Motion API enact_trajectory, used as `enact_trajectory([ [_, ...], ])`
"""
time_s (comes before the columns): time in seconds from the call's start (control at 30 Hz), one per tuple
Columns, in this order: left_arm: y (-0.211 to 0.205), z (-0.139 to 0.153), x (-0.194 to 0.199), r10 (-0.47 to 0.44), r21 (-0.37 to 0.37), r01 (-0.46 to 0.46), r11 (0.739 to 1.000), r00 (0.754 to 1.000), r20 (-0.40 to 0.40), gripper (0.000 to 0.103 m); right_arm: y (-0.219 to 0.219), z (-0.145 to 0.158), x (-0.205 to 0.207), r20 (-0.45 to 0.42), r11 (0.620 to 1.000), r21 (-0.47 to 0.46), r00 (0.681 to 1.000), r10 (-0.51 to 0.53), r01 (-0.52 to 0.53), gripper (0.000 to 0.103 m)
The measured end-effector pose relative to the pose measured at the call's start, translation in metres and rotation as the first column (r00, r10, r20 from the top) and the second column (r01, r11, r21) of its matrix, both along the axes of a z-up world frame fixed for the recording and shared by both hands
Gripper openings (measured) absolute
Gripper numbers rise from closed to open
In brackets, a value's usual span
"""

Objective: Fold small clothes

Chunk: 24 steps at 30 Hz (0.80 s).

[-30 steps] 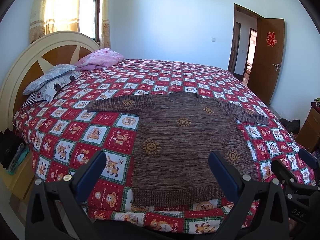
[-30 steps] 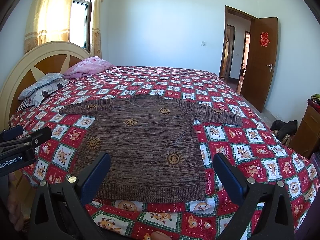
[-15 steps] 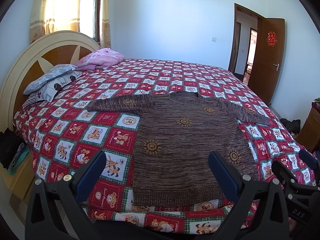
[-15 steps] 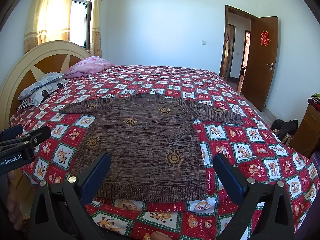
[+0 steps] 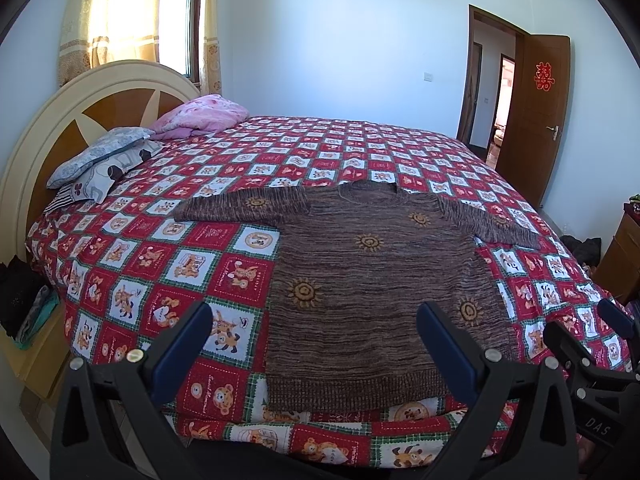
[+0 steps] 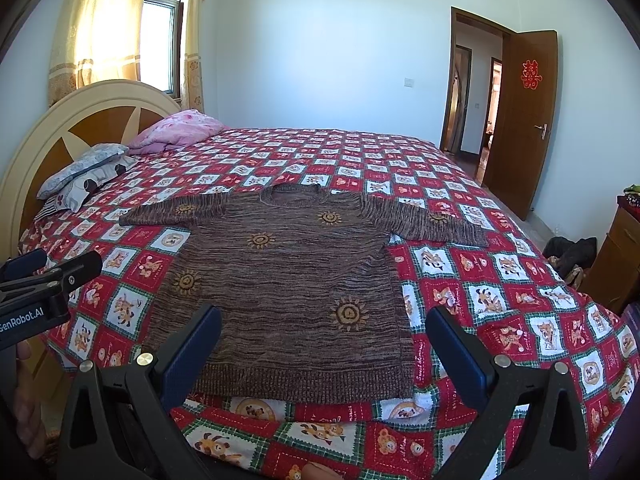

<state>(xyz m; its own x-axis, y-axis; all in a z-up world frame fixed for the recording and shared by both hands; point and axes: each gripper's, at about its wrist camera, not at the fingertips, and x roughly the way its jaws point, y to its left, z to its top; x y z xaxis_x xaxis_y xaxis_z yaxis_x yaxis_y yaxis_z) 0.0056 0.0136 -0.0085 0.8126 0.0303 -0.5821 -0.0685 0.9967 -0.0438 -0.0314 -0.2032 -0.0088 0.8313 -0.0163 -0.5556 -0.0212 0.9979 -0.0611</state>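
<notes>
A brown knitted sweater (image 5: pixel 372 272) with yellow sun motifs lies flat on the bed, both sleeves spread out, hem toward me. It also shows in the right wrist view (image 6: pixel 288 280). My left gripper (image 5: pixel 314 320) is open and empty, held off the bed's near edge just short of the hem's left part. My right gripper (image 6: pixel 324 324) is open and empty, held near the hem's middle. Each gripper shows at the edge of the other's view: the right one (image 5: pixel 592 344) and the left one (image 6: pixel 48 276).
The bed carries a red checked cartoon quilt (image 5: pixel 168 264). Pillows (image 5: pixel 100 160) and a pink bundle (image 5: pixel 204 114) lie by the headboard (image 5: pixel 60 120). A wooden cabinet (image 6: pixel 616 256) and dark clothes on the floor (image 6: pixel 572 252) are at the right. An open door (image 6: pixel 528 120) stands beyond.
Almost nothing differs: both grippers stay open and near the bed's front edge, with only a slight drift of view.
</notes>
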Motion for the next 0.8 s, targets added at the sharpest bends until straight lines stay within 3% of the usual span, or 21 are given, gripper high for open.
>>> enact_trajectory([
  [0.8, 0.0012, -0.0069, 0.004, -0.002, 0.012, 0.002, 1.0, 1.0, -0.007, 0.103, -0.0041, -0.0062, 0.0057, 0.005, 1.0, -0.005, 1.0, 0.009, -0.009, 0.102],
])
